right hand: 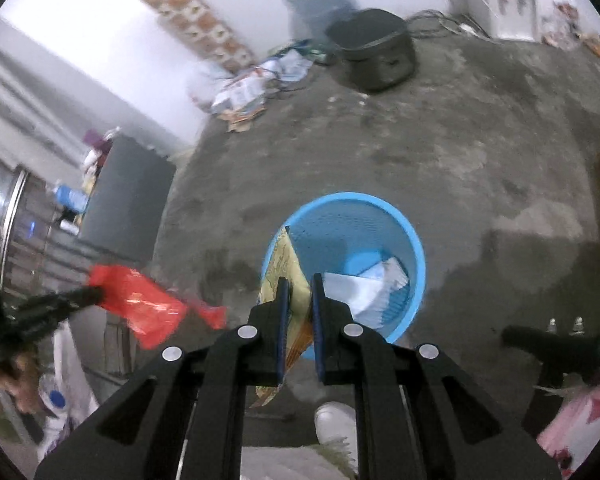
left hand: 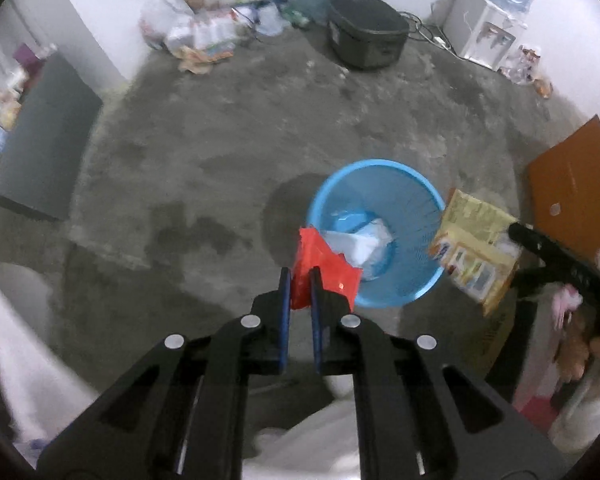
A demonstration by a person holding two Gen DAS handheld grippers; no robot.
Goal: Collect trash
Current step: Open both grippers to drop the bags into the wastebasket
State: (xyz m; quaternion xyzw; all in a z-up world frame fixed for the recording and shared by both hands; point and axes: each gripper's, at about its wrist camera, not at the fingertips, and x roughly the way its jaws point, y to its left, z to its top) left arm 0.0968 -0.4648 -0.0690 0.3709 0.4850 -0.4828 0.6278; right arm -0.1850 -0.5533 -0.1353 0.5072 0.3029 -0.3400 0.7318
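Trash is held in both grippers, and the step in hand is the carry to the bin. The left gripper point(left hand: 300, 280) has its jaws closed on a crumpled red plastic wrapper point(left hand: 324, 272), which hangs beside the near rim of the round blue plastic mesh wastebasket point(left hand: 380, 172) in the left wrist view. The right gripper point(right hand: 300, 284) has its jaws closed on a flat yellow printed paper packet point(right hand: 288, 264); in the right wrist view the packet's upper edge reaches over the near rim of the wastebasket point(right hand: 414, 240). White crumpled paper point(right hand: 364, 288) already lies inside the basket, which stands on the bare grey concrete floor point(left hand: 220, 140)

Judgement: neither piece has been released, so the deposit step is not yet done. The next move calls for bringing each gripper over the basket mouth and then opening its jaws so the piece falls inside. The wrapper is light and floppy; releasing it at the rim risks it landing on the floor

Further litter point(left hand: 200, 36) lies by the far wall, well apart from the basket
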